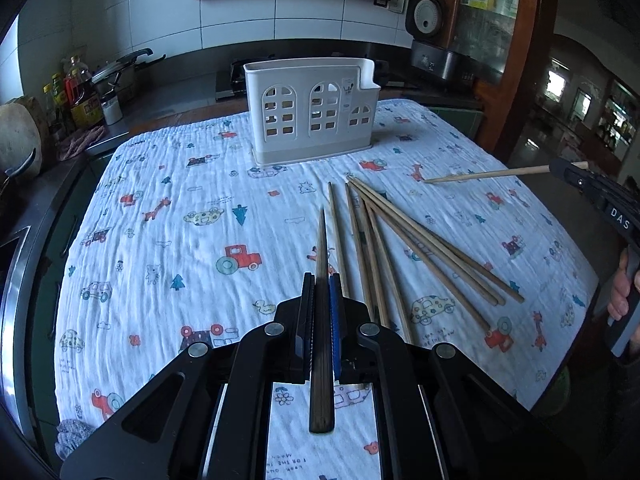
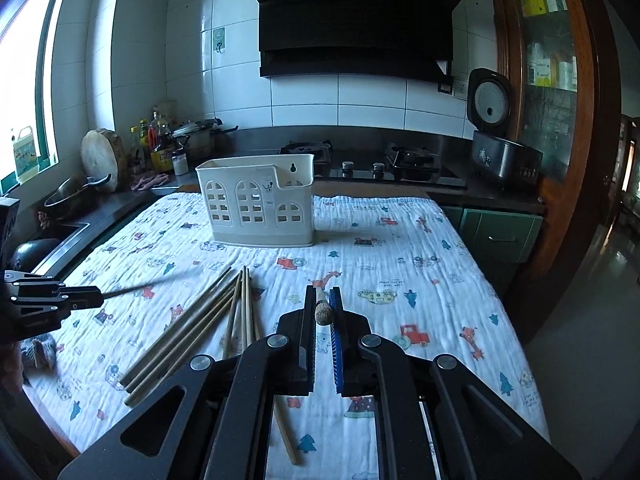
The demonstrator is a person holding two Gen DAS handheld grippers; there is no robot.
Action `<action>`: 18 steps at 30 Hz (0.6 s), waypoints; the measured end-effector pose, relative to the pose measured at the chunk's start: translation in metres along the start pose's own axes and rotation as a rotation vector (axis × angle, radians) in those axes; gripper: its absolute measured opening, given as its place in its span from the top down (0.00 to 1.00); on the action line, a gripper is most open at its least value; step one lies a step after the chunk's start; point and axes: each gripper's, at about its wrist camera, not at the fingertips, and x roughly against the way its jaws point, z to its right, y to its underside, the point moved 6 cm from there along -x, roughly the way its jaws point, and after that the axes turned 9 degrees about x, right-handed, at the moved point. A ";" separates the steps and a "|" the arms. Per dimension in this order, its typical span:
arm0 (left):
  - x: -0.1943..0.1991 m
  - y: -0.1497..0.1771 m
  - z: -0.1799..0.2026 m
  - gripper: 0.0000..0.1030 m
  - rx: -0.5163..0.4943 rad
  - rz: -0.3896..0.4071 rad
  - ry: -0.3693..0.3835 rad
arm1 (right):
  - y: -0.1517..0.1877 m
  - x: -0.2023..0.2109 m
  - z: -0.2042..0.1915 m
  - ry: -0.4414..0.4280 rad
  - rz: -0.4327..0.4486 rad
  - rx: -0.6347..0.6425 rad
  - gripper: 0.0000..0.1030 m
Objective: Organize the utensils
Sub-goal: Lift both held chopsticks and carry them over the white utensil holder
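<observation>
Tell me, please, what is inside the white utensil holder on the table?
Nothing rises above the rim of the white utensil holder, and its window cutouts show no utensils. Its floor is hidden by the walls, so I cannot rule out something small lying there.

Daylight reaches you from the window (image 2: pixel 24 92) at nine o'clock in the right wrist view, blown out to near white. The rest of the room sits dim with a cool blue cast. The tablecloth (image 1: pixel 168 248) is the brightest surface, evenly lit, with only faint soft shadows under the loose chopsticks (image 1: pixel 404 240). The range hood (image 2: pixel 356 20) at twelve o'clock reads as a flat black mass with no detail. Both pictures bow strongly: tile lines and the table edge curve, and the corners fall into black vignette. Your near gripper bodies at six o'clock look dark and slightly soft; the doorway (image 1: pixel 592 112) at three o'clock glares in small patches.
</observation>
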 end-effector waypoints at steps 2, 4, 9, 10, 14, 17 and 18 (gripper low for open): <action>0.001 -0.002 -0.002 0.94 0.005 0.010 -0.012 | -0.002 -0.001 -0.001 -0.004 -0.002 0.003 0.94; 0.006 -0.007 -0.004 0.94 0.015 0.037 -0.011 | -0.004 -0.002 -0.003 -0.011 -0.001 0.010 0.94; 0.013 -0.021 -0.005 0.94 0.012 0.063 0.005 | -0.021 -0.007 -0.005 -0.044 -0.002 0.038 0.94; 0.013 -0.024 -0.005 0.94 0.011 0.064 0.007 | -0.028 -0.009 -0.004 -0.051 -0.002 0.046 0.94; 0.022 -0.048 -0.003 0.94 -0.002 0.093 0.035 | -0.064 -0.012 -0.003 -0.090 0.015 0.073 0.94; 0.029 -0.072 0.000 0.94 -0.013 0.112 0.054 | -0.101 -0.015 -0.001 -0.114 0.025 0.102 0.94; 0.032 -0.082 0.001 0.94 -0.013 0.120 0.069 | -0.114 -0.016 -0.001 -0.119 0.028 0.112 0.94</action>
